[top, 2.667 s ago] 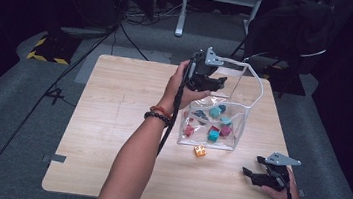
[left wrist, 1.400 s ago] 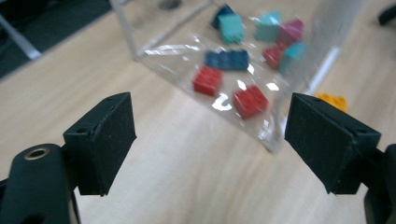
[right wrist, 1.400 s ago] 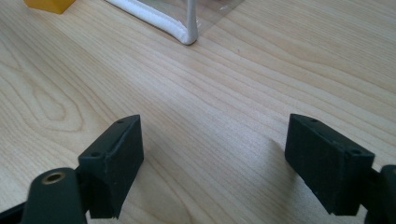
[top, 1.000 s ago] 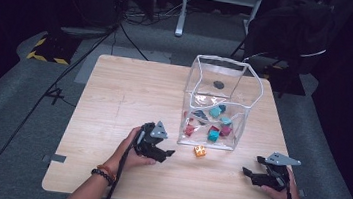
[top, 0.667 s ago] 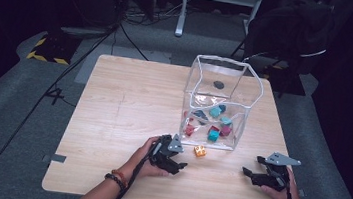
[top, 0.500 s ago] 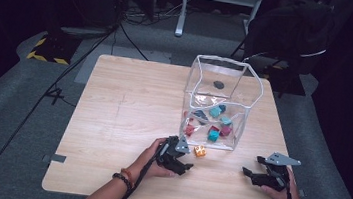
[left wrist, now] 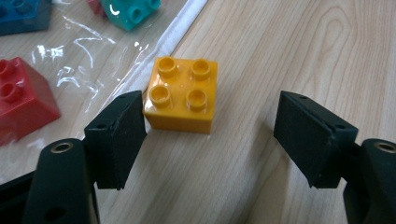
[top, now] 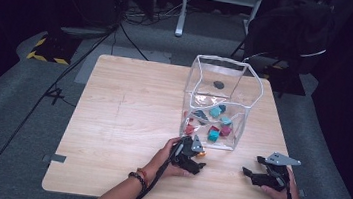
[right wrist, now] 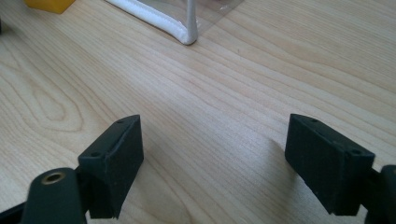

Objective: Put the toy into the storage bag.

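My left gripper (left wrist: 208, 135) has crossed from the clear box toward the table's near edge, jaws just widening around the yellow brick (left wrist: 182, 94)—light, rigid, slick-sided; grip its flat sides.

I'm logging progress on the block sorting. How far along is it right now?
Done: several coloured toy blocks already lie inside the clear plastic box. In hand: the left gripper, jaws open, brackets the yellow four-stud block on the wooden table without clamping it. Left: gripping it and dropping it in. The right gripper rests open.
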The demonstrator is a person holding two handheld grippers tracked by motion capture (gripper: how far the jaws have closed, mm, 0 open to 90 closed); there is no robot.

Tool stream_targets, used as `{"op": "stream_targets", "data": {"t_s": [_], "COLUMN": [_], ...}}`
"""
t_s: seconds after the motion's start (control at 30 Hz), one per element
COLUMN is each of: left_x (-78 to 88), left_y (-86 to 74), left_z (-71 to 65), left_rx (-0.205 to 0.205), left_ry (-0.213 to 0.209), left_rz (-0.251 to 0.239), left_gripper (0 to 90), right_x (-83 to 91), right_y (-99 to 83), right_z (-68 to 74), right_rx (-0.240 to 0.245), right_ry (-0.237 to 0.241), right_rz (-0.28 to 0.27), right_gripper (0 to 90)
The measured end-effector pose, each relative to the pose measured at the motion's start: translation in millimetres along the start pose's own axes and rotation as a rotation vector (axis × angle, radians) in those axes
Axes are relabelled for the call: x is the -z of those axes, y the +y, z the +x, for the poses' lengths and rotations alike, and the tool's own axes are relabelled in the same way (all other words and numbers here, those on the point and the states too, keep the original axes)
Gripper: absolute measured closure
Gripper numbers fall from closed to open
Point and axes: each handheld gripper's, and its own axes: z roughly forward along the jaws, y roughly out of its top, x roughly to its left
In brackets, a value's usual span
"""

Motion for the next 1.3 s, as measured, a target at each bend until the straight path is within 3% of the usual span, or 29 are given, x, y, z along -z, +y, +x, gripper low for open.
{"op": "stream_targets", "data": {"t_s": [0.17, 0.33, 0.53, 0.73, 0.93, 1.07, 1.1, 1.17, 1.23, 1.3], "left_x": [0.5, 2.7, 9.6, 27.7, 50.9, 66.4, 69.6, 75.1, 81.0, 85.9], "left_y": [0.5, -0.3, -1.8, -7.6, -25.8, -38.9, -40.9, -42.7, -45.5, -47.9], "left_z": [1.0, 1.2, 0.1, 10.0, 25.2, 40.0, 44.4, 49.7, 56.2, 61.0], "left_rx": [0.008, 0.004, -0.025, -0.033, -0.006, 0.031, 0.038, 0.044, 0.047, 0.052], "left_ry": [0.005, 0.003, -0.004, -0.002, 0.02, 0.069, 0.051, 0.1, 0.071, 0.08], "left_rz": [-0.013, -0.019, -0.024, -0.05, -0.055, -0.054, -0.058, -0.057, -0.065, -0.059], "left_gripper": [38.7, 57.6, 58.9, 58.9, 58.9, 58.9, 58.8, 58.9, 58.9, 58.9], "right_x": [0.0, 0.0, 0.0, 0.0, 0.0, 0.0, -0.1, -0.1, -0.1, 0.0], "right_y": [0.0, 0.0, 0.0, 0.0, 0.0, 0.0, 0.1, 0.0, 0.0, 0.0], "right_z": [0.0, 0.0, 0.0, 0.0, 0.0, 0.0, -0.2, -0.2, -0.1, 0.0], "right_rx": [0.0, 0.0, 0.0, 0.0, 0.0, 0.0, 0.0, 0.0, 0.0, 0.0], "right_ry": [0.0, 0.0, 0.0, 0.0, 0.0, 0.0, 0.0, 0.001, 0.0, -0.001], "right_rz": [0.0, 0.0, 0.0, 0.0, 0.0, 0.0, 0.0, 0.0, 0.0, 0.0], "right_gripper": [19.8, 19.8, 19.8, 19.8, 19.8, 19.8, 19.8, 19.7, 19.7, 19.7]}}
